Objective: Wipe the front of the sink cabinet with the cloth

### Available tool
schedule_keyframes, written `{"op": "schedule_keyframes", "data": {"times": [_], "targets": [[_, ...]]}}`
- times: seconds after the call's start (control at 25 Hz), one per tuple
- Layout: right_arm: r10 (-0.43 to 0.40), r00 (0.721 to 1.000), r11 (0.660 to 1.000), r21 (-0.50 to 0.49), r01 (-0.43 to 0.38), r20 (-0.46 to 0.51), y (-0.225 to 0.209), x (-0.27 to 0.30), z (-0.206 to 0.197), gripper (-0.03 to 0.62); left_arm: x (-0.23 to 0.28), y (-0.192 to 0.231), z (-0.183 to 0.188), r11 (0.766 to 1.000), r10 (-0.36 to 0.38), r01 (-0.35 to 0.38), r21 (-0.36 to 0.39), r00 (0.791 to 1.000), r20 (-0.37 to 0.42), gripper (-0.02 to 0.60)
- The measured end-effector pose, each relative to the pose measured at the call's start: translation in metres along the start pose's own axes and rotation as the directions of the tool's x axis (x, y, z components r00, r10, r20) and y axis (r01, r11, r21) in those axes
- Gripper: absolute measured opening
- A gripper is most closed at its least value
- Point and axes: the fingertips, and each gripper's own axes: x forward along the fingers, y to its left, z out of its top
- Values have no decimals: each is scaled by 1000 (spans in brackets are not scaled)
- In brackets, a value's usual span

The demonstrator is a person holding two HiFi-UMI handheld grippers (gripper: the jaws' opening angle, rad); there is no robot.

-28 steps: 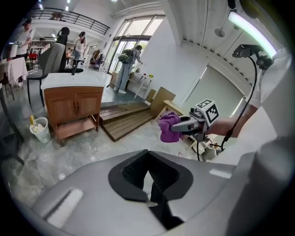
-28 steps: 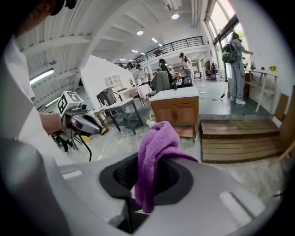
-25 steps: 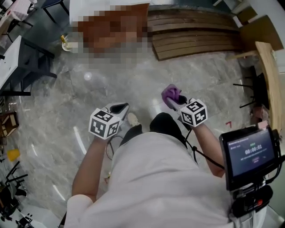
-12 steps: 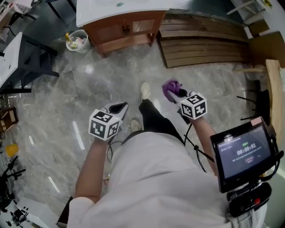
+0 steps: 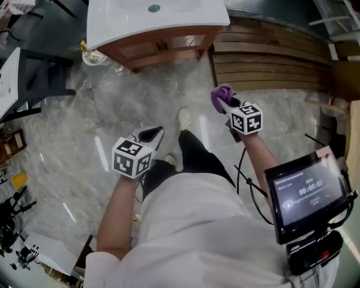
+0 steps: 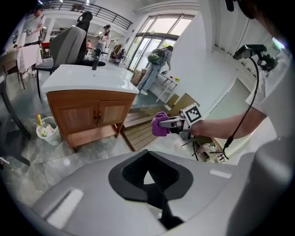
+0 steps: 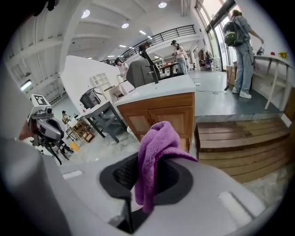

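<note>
Currently the purple cloth (image 7: pixel 156 147) is pinched in the right gripper (image 5: pixel 224 104). The jaws are closed on a fold of it, with the rest bunched above the jaw tips and one end hanging down between them. The cloth is in the air, held out ahead of the person over the marble floor (image 5: pixel 84 129). It is not touching the sink cabinet (image 5: pixel 160 48) and is well apart from its front.

The cabinet stands ahead and to the left of the cloth. It has a wooden body, two closed doors with handles meeting at the centre, and an open shelf below. Its white basin top (image 5: pixel 152 17) has a drain at the centre.

Left gripper (image 5: pixel 149 135): jaws together, nothing between them. It is held nearer the body than the right one, over bare floor, pointing toward the cabinet.

A small basket bin (image 5: pixel 91 55) with scraps in it sits on the floor just beside the cabinet, at its left in the head view. Wooden slatted steps (image 5: pixel 270 53) lie just right of the cabinet, beyond the cloth. One light shoe (image 5: pixel 184 118) of the person is planted forward, between the two grippers. A screen unit (image 5: pixel 306 194) showing a timer readout sits at the person's right side.

Background in the gripper views: a dark table (image 7: pixel 99 113), an office chair, and several people standing farther off.
</note>
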Motion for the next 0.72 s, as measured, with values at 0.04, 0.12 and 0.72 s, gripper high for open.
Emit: {"op": "schedule_keyframes", "data": {"times": [0.04,0.12,0.72], "targets": [[-6,1000,1000,5,6,-7,-17,11,8,72,10,5,10,1000,0,0,-1,1000,-5,5],[-23,1000,1000,19,23,-16,-47,31,20,72,27,12,26,1000,-4,4,2,1000,-15,5],[-210,977,969,128,213,-33,-187,159,101,72,82,60,75,995,-77,80,53,995,-62,5]]}}
